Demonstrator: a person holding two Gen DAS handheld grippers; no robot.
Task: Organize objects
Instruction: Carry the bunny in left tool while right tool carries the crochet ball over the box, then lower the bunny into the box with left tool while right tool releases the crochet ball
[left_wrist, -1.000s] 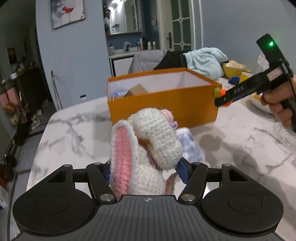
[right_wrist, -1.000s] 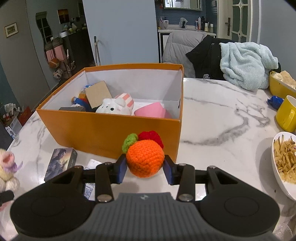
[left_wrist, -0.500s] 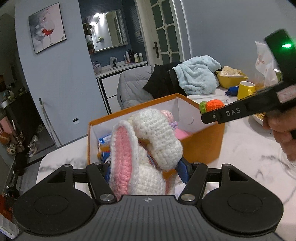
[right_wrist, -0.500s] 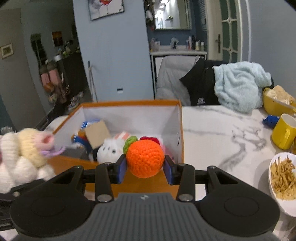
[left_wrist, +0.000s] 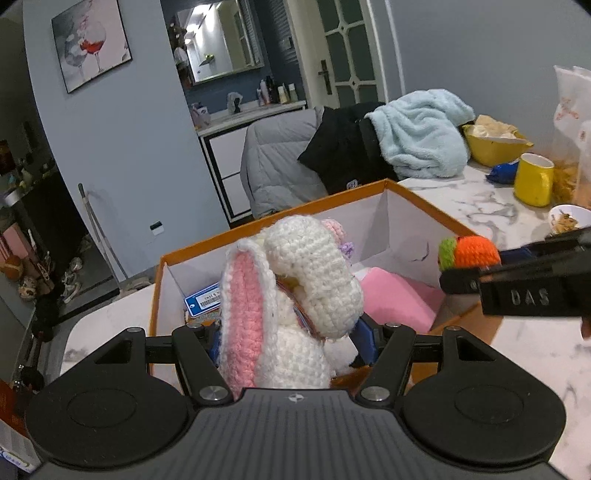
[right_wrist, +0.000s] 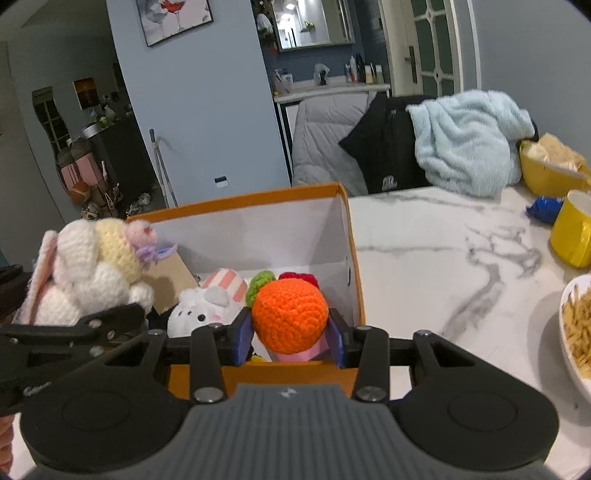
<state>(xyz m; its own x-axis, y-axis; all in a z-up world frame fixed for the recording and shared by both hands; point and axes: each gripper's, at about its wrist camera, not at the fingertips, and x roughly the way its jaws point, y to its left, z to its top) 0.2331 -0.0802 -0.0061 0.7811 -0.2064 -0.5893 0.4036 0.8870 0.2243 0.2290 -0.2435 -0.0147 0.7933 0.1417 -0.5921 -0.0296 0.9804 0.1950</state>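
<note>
Left gripper (left_wrist: 291, 343): clamped on crocheted rabbit (left_wrist: 291, 295). Right gripper (right_wrist: 290, 338): clamped on crocheted orange (right_wrist: 290, 314). Both held above orange box (right_wrist: 243, 201) on marble table (right_wrist: 443, 251).

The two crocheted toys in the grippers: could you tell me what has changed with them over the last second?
Both were lifted from low over the table to above the open orange box. The left gripper brought the crochet bunny over the box's left part; the right gripper carried the crochet orange past the front wall. Both grips stayed shut, nothing was released, and the box and its contents stayed put.
</note>
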